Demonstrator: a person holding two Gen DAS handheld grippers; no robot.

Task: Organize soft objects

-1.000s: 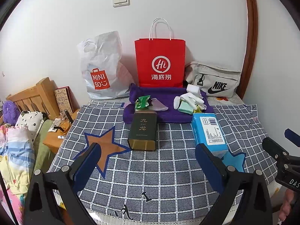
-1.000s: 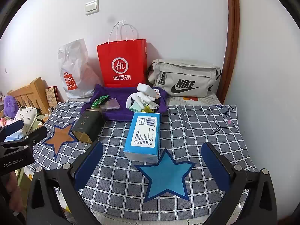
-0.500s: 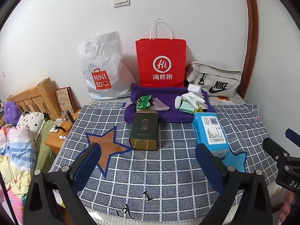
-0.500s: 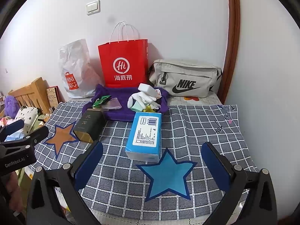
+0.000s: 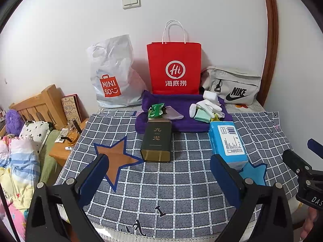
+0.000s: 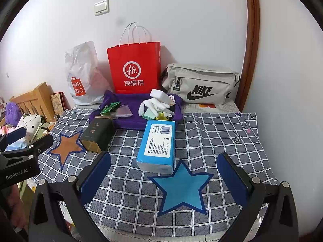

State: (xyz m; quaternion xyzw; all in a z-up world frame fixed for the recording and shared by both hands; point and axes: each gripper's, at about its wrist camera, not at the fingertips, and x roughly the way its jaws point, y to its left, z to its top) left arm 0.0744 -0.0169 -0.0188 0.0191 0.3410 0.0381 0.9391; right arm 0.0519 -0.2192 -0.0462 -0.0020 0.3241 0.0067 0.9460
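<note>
A purple towel (image 5: pixel 181 104) (image 6: pixel 131 119) lies at the back of the checked cloth. On it sit a pile of white and mint socks (image 5: pixel 208 109) (image 6: pixel 157 105), a green packet (image 5: pixel 155 110) (image 6: pixel 110 107) and a pale pouch (image 5: pixel 172 115). In front lie a blue tissue pack (image 5: pixel 227 141) (image 6: pixel 158 145) and a dark tea tin (image 5: pixel 156 141) (image 6: pixel 97 134). My left gripper (image 5: pixel 159 177) hangs open over the near cloth, short of the tin. My right gripper (image 6: pixel 164 175) is open, just short of the tissue pack.
Against the wall stand a white Miniso bag (image 5: pixel 113 74), a red paper bag (image 5: pixel 174 68) and a grey Nike bag (image 5: pixel 232 86). A wooden headboard (image 5: pixel 36 104) and bedding lie left. The wall and a brown door frame (image 6: pixel 250 40) close off the right.
Both views have shifted very slightly; the objects on the cloth have not moved and both grippers stay open.
</note>
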